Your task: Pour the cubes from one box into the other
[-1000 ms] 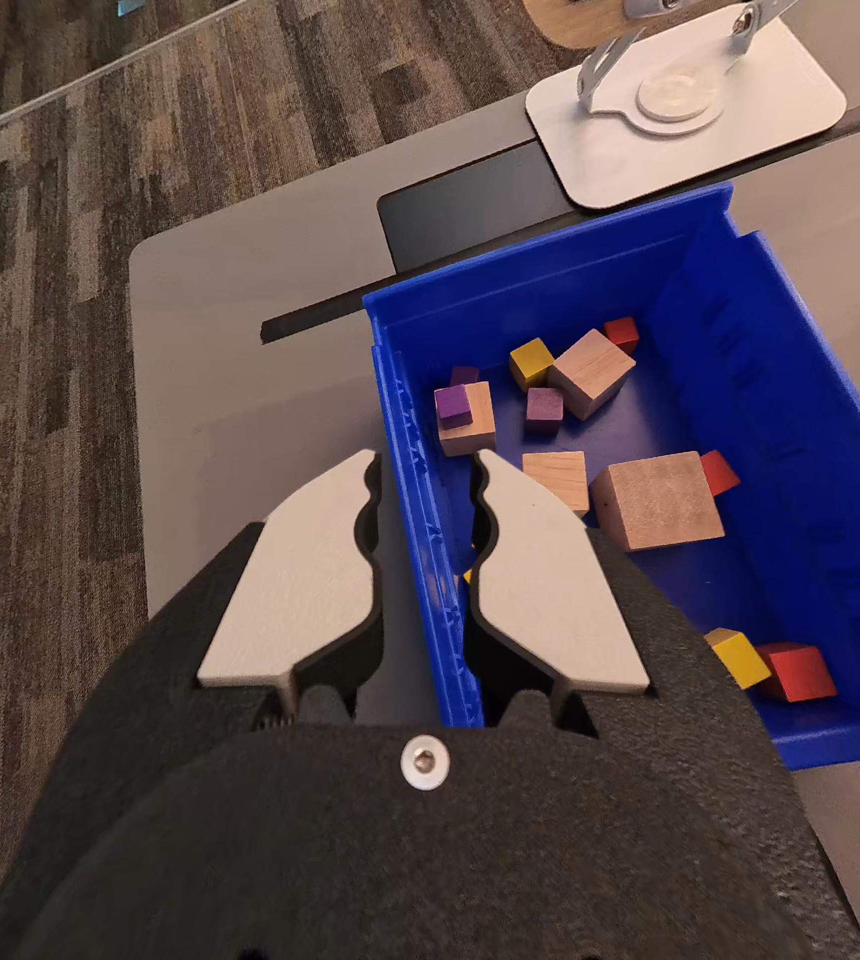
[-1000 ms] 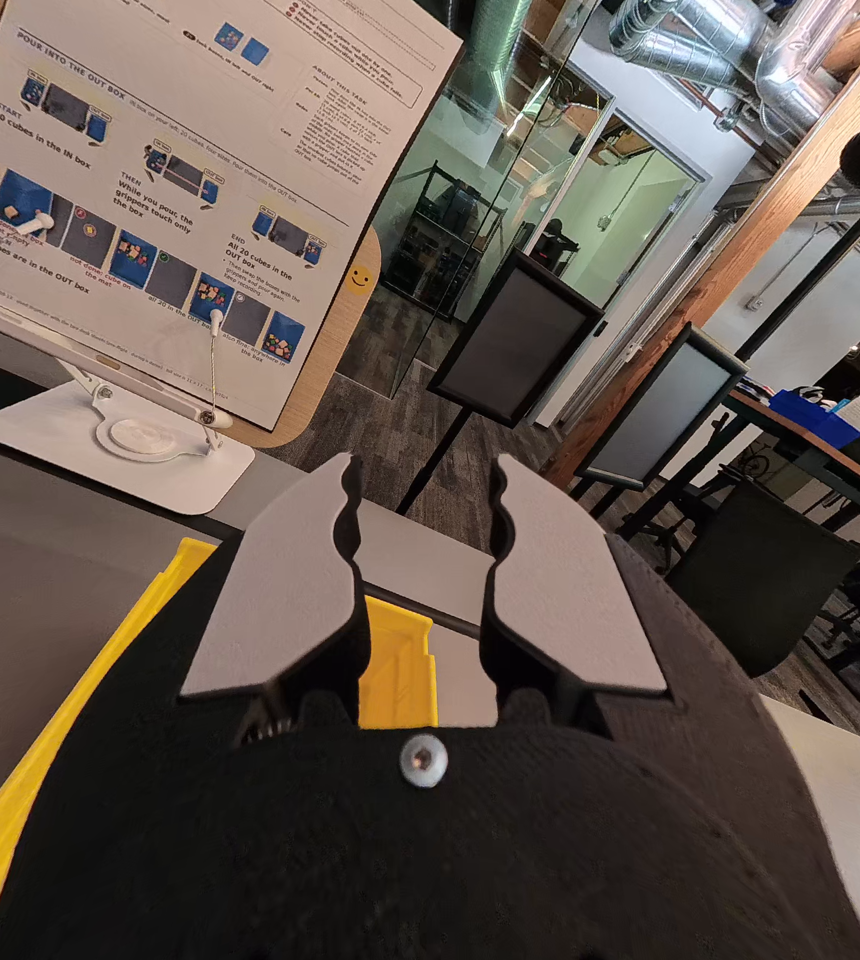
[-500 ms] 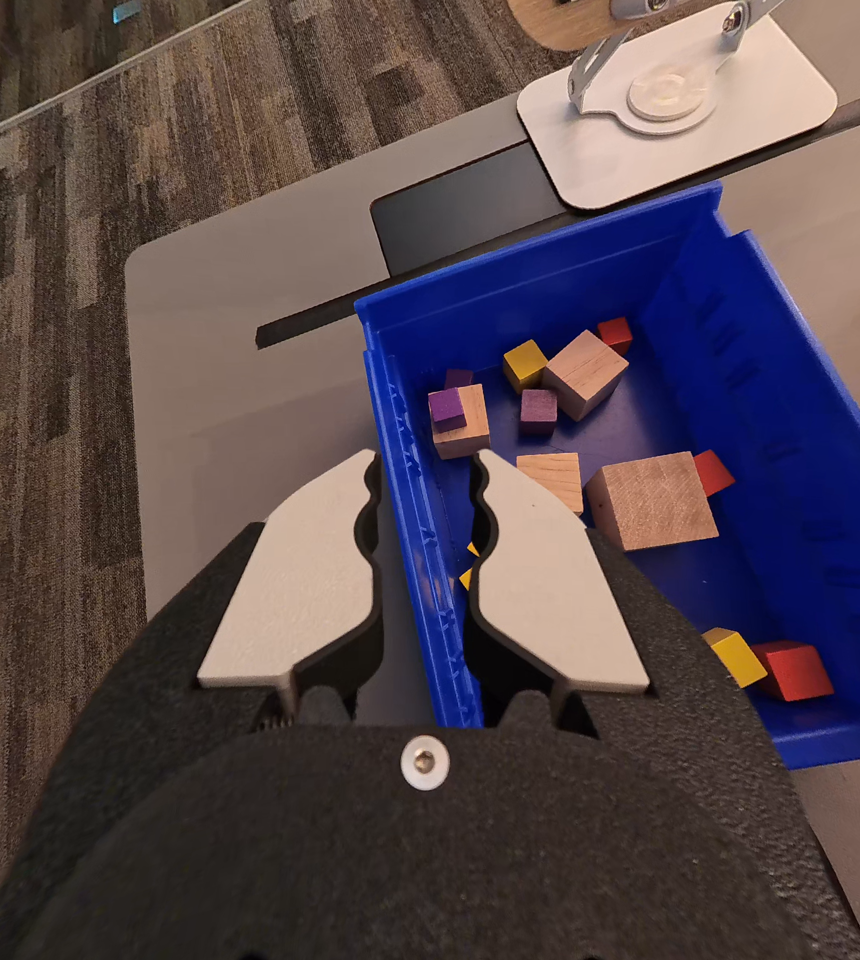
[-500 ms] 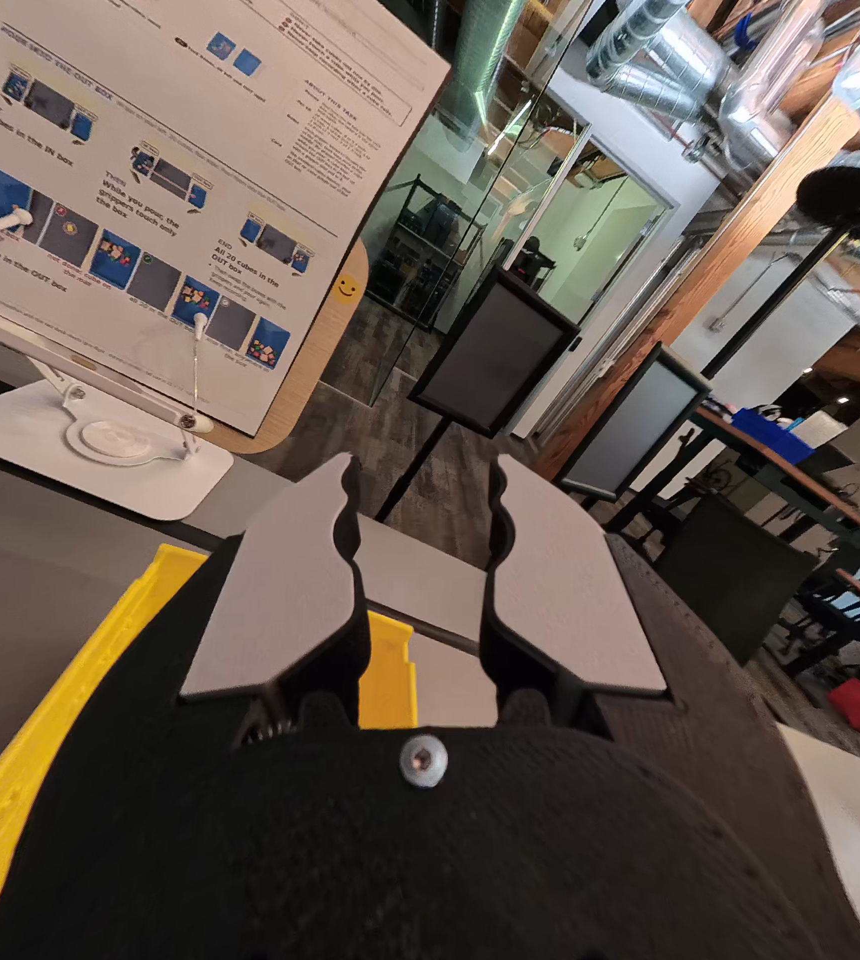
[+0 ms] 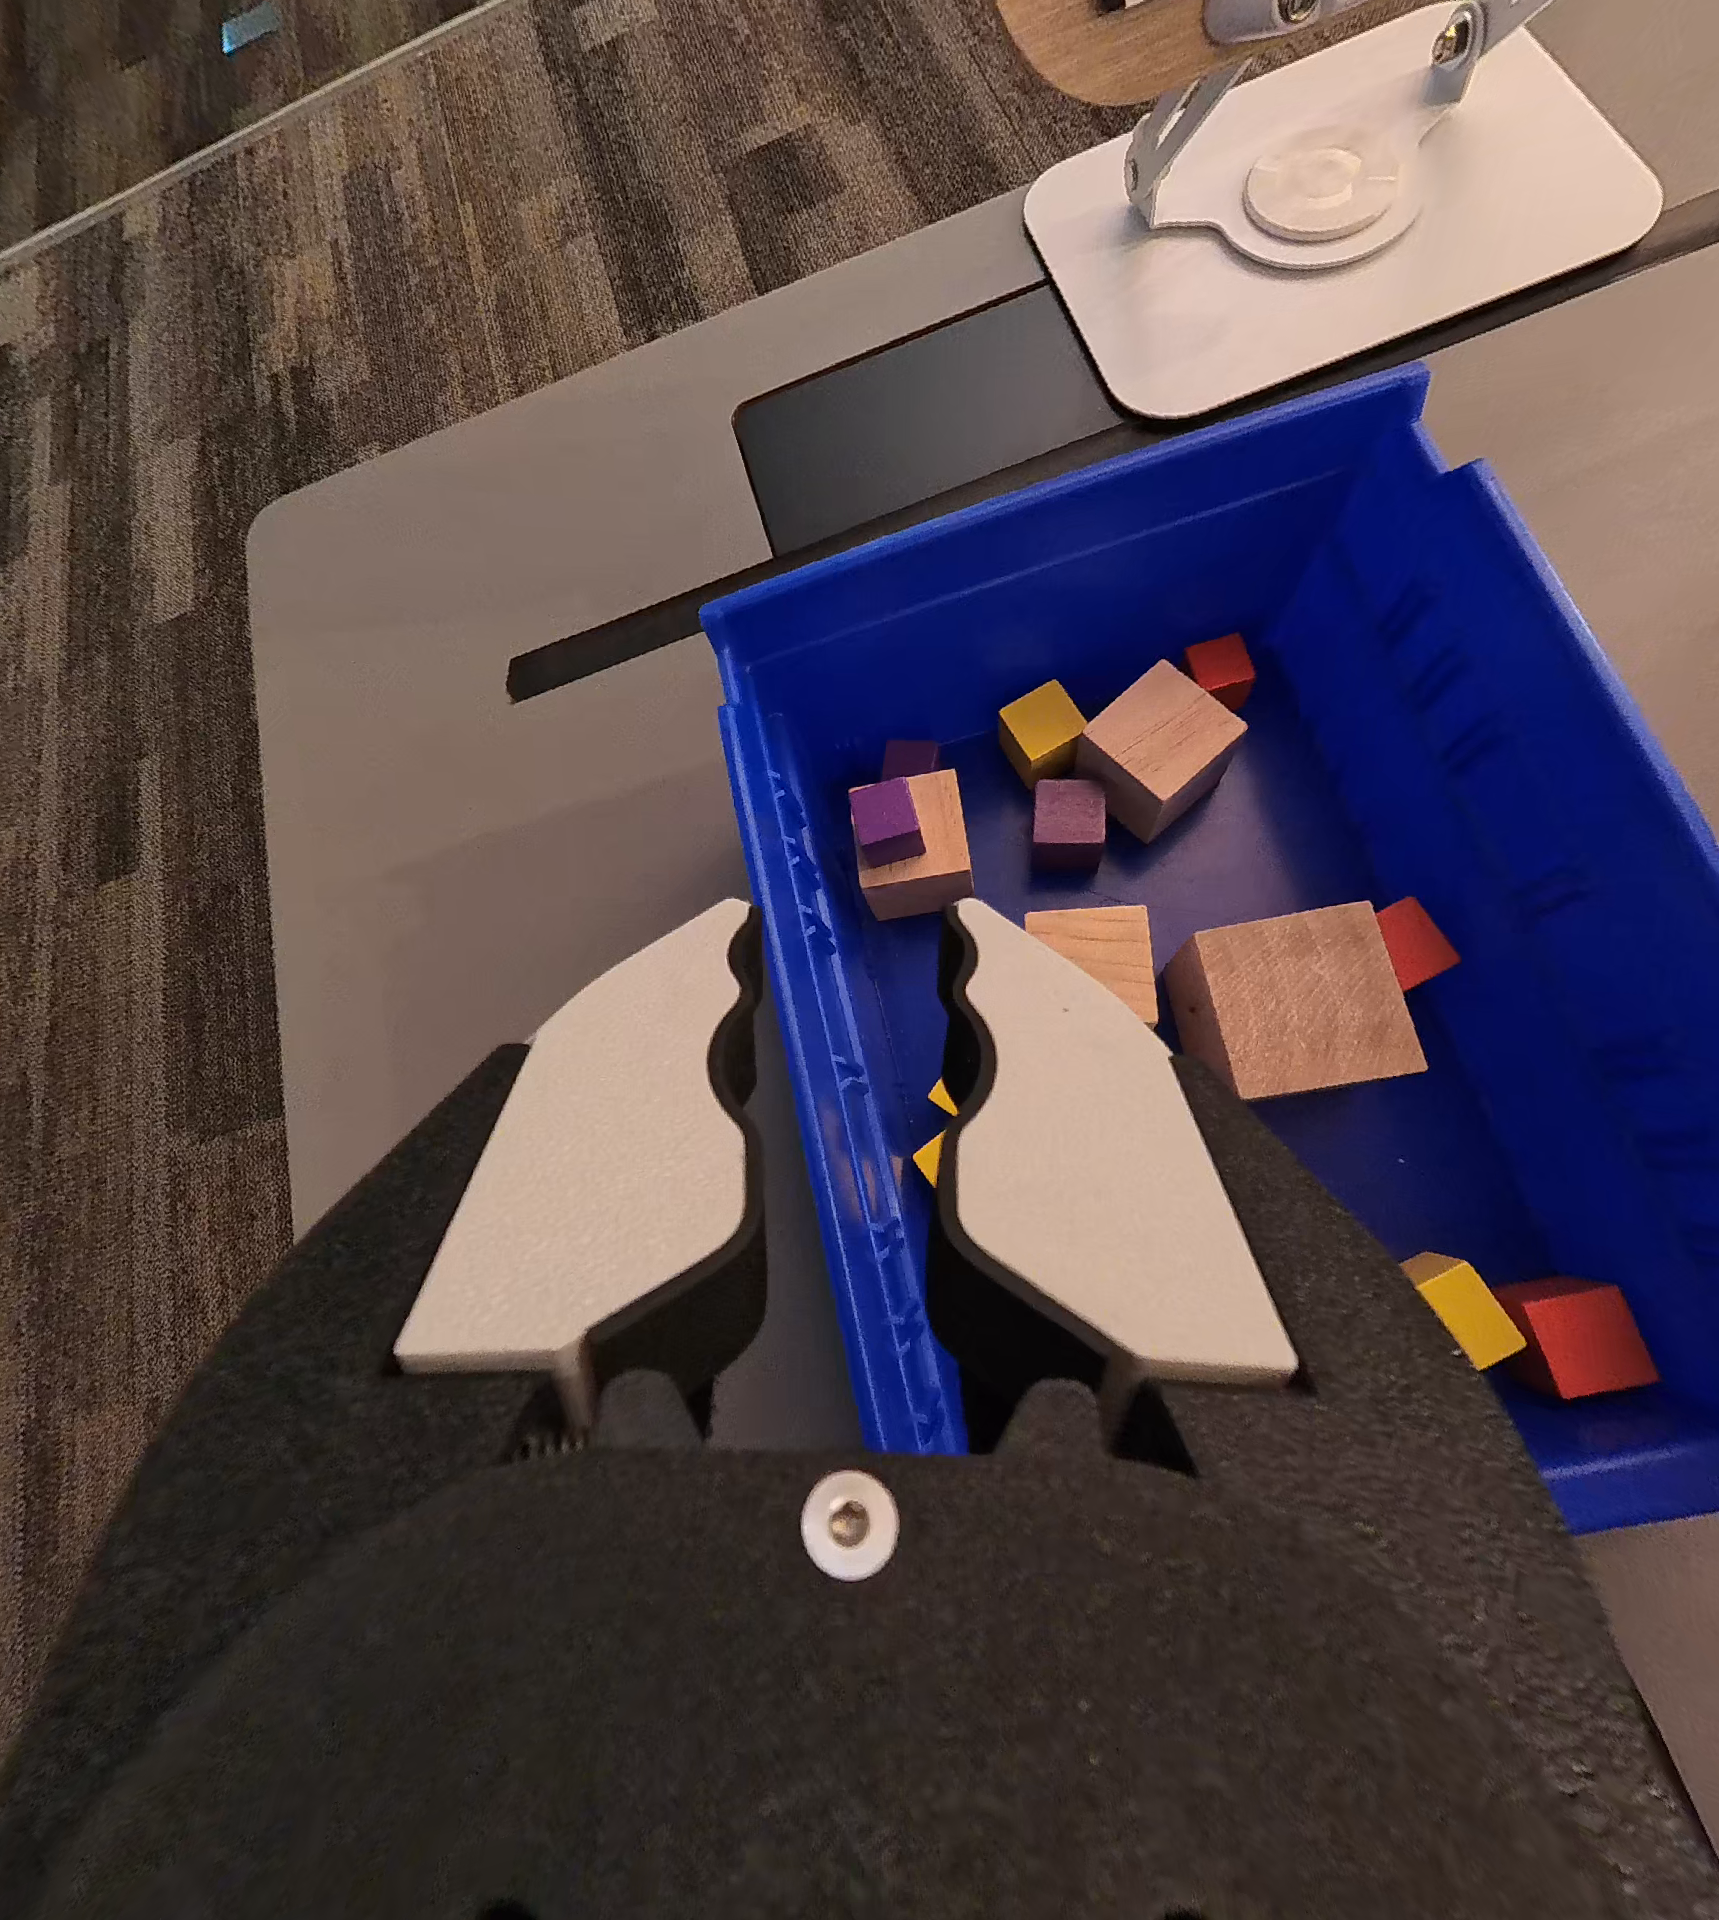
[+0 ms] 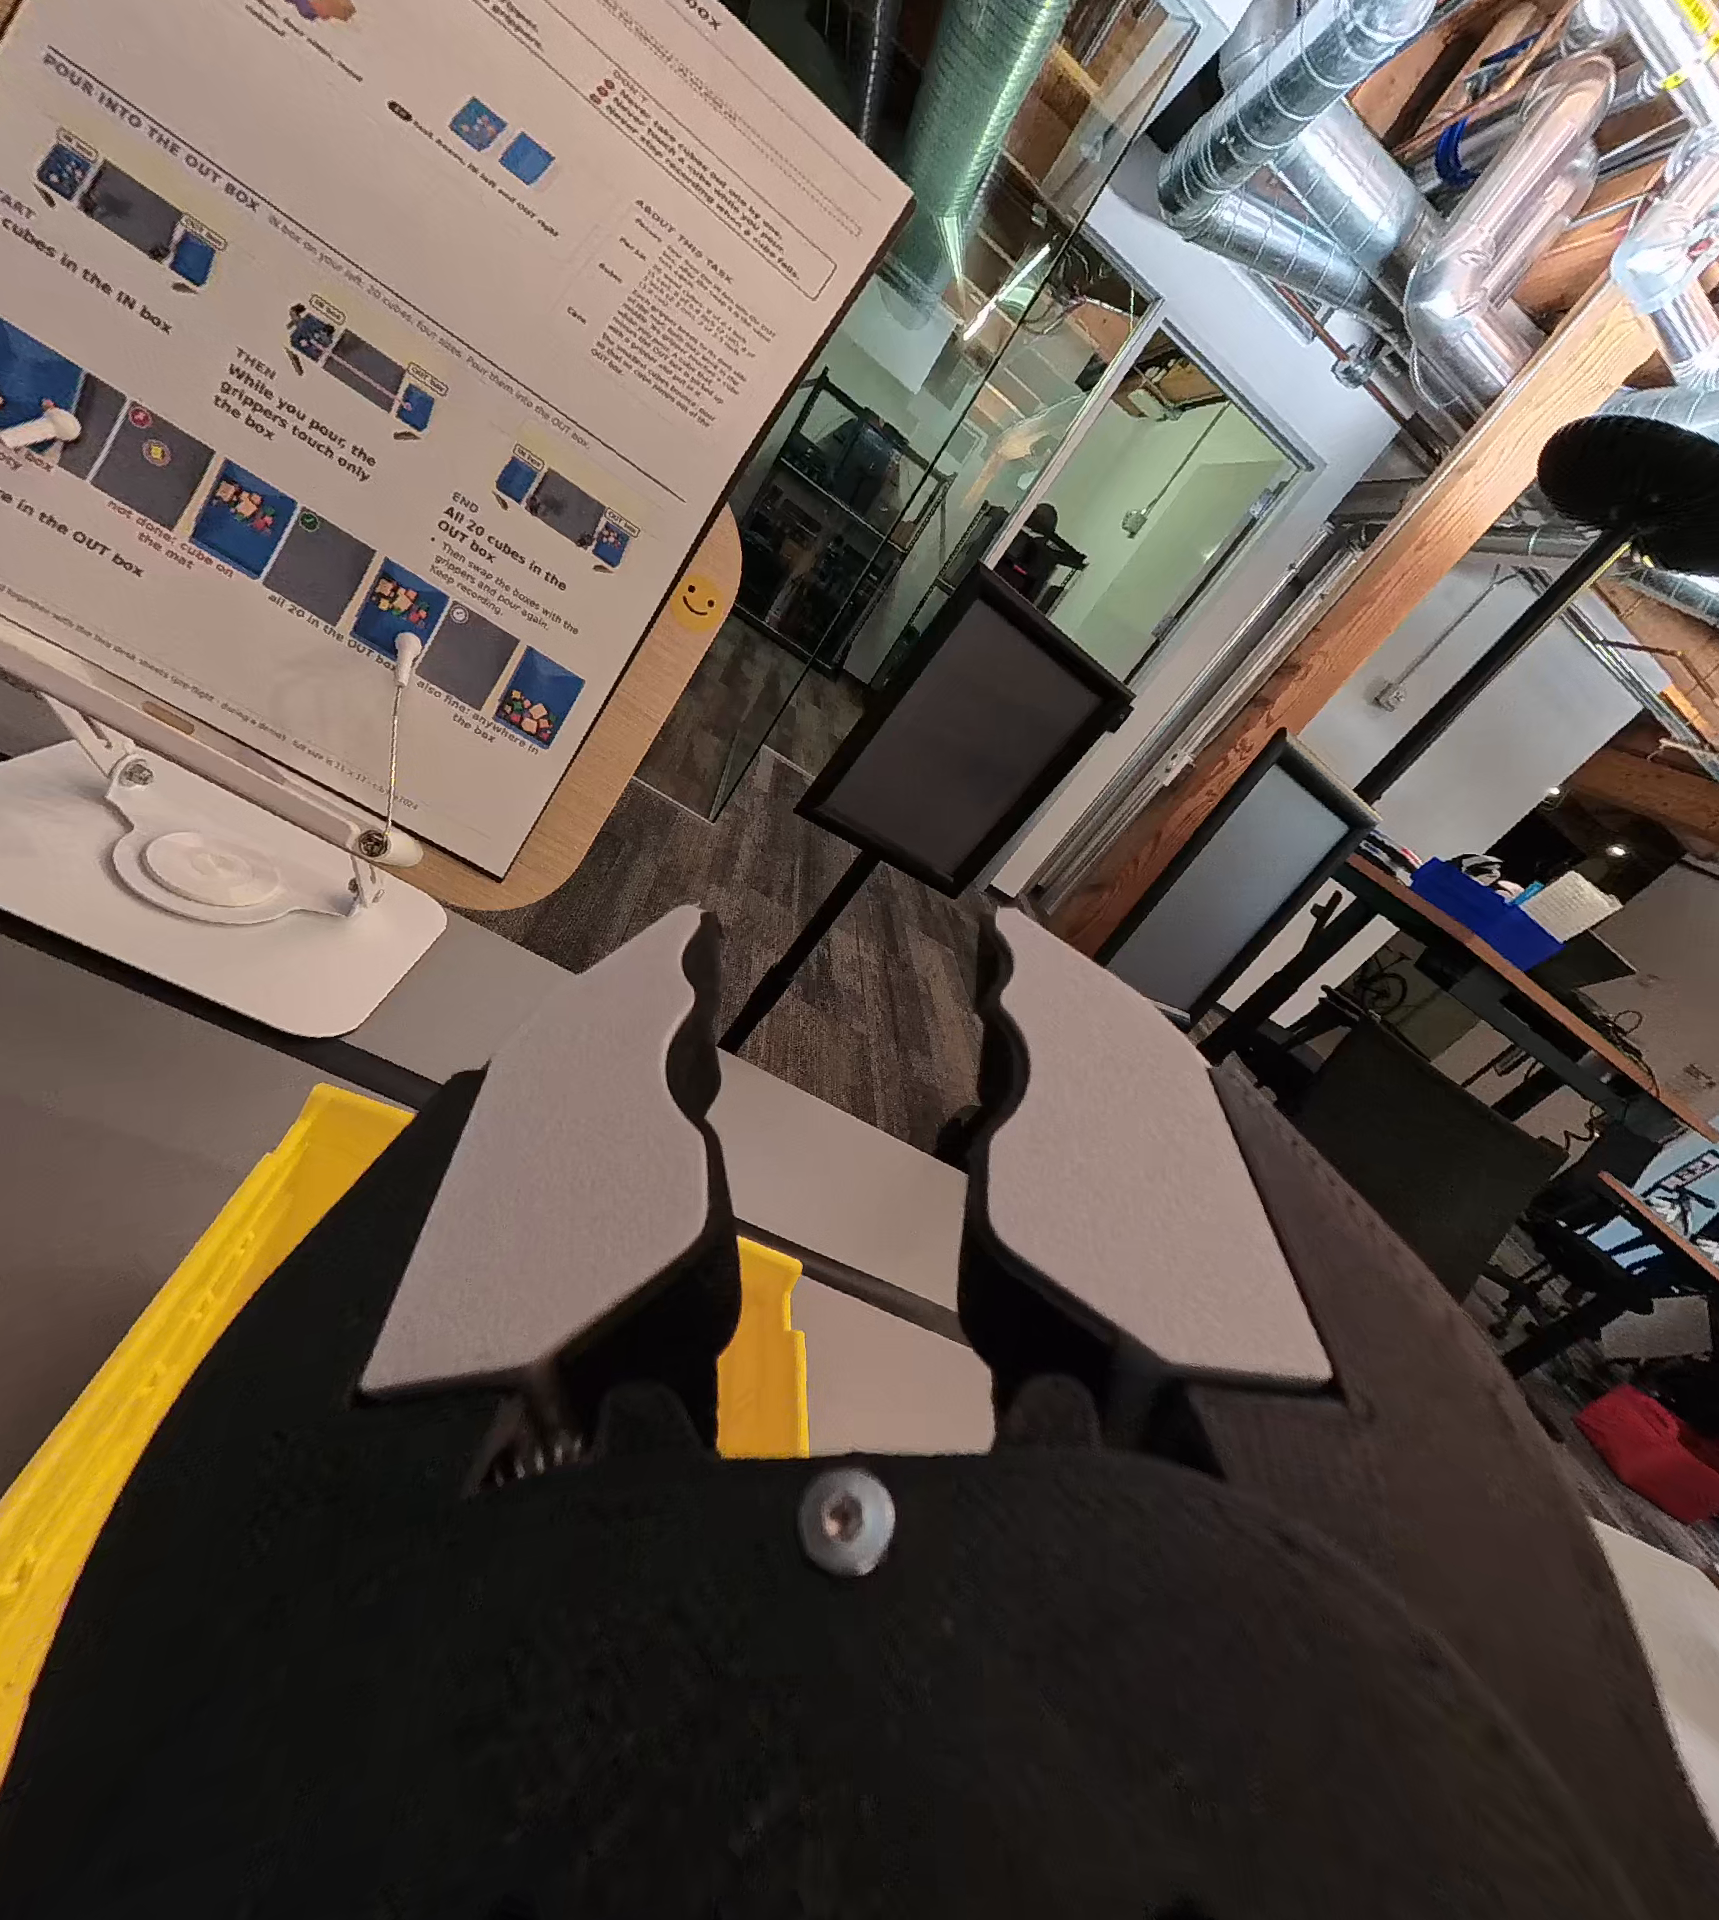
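A deep blue plastic box [image 5: 1520, 831] on a grey table [image 5: 481, 748] holds wooden cubes [image 5: 1291, 997], plain, purple, yellow and red. The left gripper [image 5: 850, 914] straddles its side wall, jaws apart. The right gripper [image 6: 839, 935] is open above a yellow plastic box [image 6: 107, 1382].

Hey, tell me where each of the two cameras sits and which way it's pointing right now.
Left wrist view: on the left hand-held gripper, looking down into the blue box of cubes; its fingers straddle the box's wall.
Right wrist view: on the right hand-held gripper, facing outward across the room, fingers open above the yellow box.
Both views show the white stand base.
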### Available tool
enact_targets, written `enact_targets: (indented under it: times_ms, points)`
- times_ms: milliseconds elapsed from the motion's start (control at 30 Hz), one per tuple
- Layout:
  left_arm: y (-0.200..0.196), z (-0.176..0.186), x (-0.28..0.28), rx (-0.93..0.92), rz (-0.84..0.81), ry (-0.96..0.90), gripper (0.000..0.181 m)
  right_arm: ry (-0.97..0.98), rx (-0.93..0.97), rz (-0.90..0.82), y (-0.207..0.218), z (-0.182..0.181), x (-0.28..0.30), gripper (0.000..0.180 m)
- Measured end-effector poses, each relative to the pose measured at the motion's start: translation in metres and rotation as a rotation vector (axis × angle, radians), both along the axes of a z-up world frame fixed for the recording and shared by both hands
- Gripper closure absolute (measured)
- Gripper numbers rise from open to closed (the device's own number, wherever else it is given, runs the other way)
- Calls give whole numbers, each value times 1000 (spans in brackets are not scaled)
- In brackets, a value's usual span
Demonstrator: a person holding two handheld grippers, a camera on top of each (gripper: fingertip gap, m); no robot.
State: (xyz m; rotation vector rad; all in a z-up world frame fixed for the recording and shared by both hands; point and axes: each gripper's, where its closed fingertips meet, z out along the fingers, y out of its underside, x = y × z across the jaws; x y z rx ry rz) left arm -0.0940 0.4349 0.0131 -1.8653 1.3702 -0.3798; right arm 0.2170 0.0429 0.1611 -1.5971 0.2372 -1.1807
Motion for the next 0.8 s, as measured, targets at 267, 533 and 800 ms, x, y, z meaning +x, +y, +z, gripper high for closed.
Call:
enact_targets:
  times_ms: [267, 533, 800]
  points:
    - [0, -1, 0, -2, 2, 4, 149, 53, -36, -23, 0, -9, 4, 133]
    - [-2, 0, 0, 3, -2, 4, 149, 33, -69, -18, 3, -10, 1, 133]
    - [-3, -1, 2, 4, -7, 15, 149, 21, -74, -14, 4, -8, -2, 133]
